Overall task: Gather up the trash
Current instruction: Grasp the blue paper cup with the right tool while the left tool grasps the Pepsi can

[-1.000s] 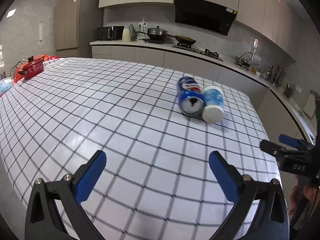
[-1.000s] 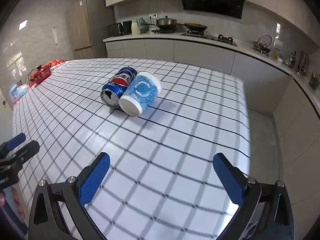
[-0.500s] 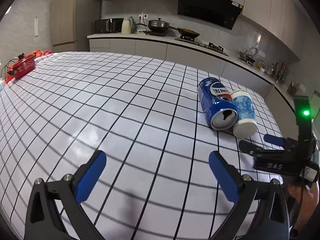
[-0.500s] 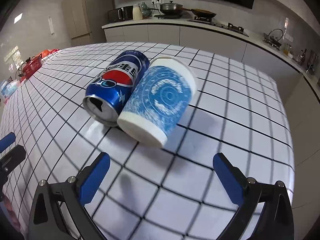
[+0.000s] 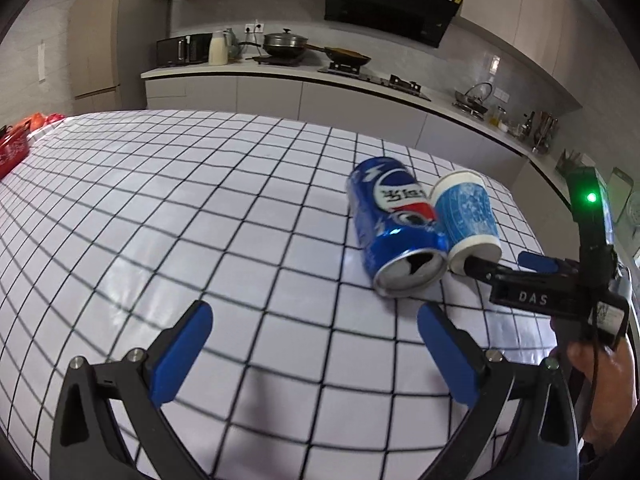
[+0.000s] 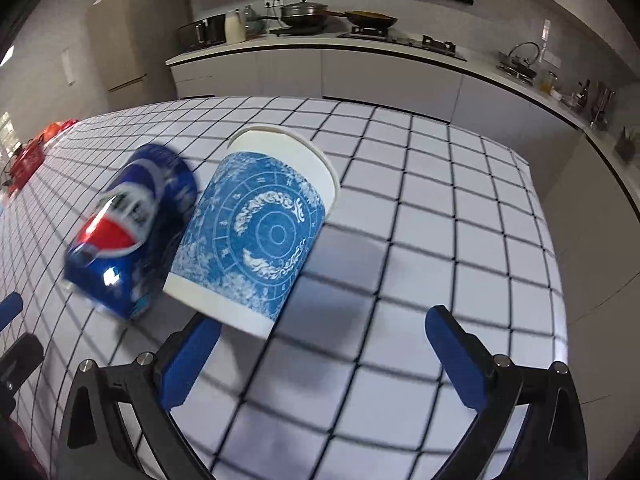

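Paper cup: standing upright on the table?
No, the paper cup lies on its side beside the can, its open mouth pointing away from the right gripper.

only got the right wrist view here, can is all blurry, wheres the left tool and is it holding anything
observer: The left tool is open and empty, low over the checked tablecloth.
operator: which end of the can faces it
observer: The opened top of the Pepsi can faces it; the can lies ahead, nearer its right finger.
operator: is my tool round the cup yet
observer: Seen from the left wrist, the right tool is open, with its fingertips just at the base end of the paper cup, not closed on it.
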